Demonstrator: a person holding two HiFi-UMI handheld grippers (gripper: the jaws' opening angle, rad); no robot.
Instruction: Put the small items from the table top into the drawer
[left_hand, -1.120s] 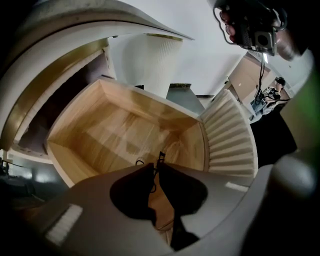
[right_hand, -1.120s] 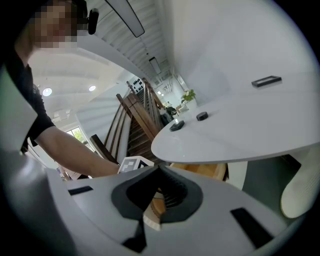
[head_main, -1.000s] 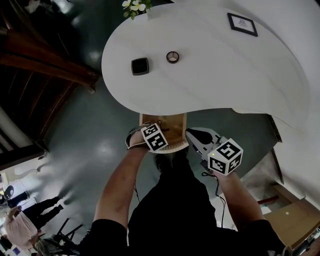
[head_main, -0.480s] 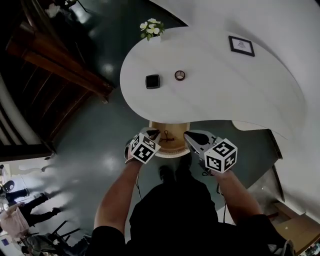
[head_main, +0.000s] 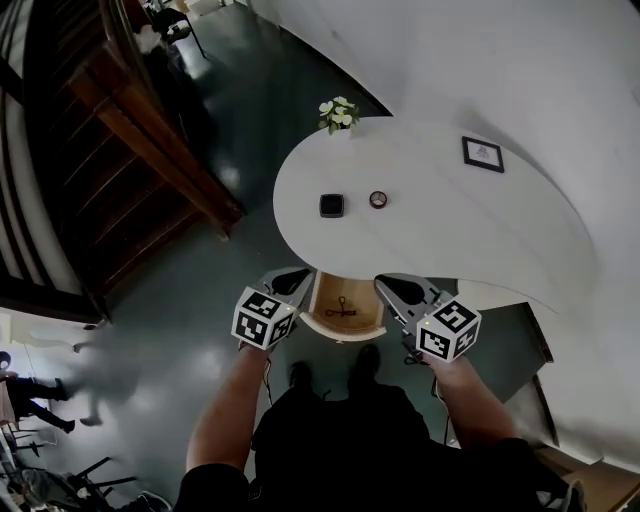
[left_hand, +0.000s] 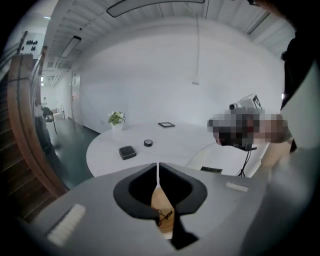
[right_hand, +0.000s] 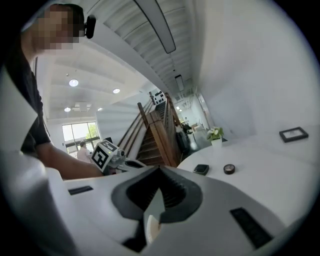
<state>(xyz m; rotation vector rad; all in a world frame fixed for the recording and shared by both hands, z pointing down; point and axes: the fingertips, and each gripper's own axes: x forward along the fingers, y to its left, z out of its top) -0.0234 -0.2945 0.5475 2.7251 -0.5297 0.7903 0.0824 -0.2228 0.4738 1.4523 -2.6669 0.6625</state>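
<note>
A black square item (head_main: 331, 205) (left_hand: 127, 151) (right_hand: 201, 169) and a small round dark item (head_main: 378, 199) (left_hand: 148, 143) (right_hand: 229, 169) lie apart on the white table (head_main: 450, 225). Below the table's near edge the wooden drawer (head_main: 322, 300) stands pulled out, with a small dark object (head_main: 341, 307) (left_hand: 165, 216) lying inside. My left gripper (head_main: 298, 280) (left_hand: 158, 167) hangs just left of the drawer, shut and with nothing in it. My right gripper (head_main: 390, 288) (right_hand: 160, 170) hangs just right of the drawer, also shut with nothing held. Both are well short of the two items.
A white pot of flowers (head_main: 339, 113) stands at the table's far left edge and a black picture frame (head_main: 483, 153) lies at its far right. A wooden staircase (head_main: 150, 140) runs along the left. The person's shoes (head_main: 330, 372) stand on the dark floor below the drawer.
The view has pulled back and up, so the table looks smaller and farther. My left gripper has come off the drawer front to its left side. Both items have stayed put.
</note>
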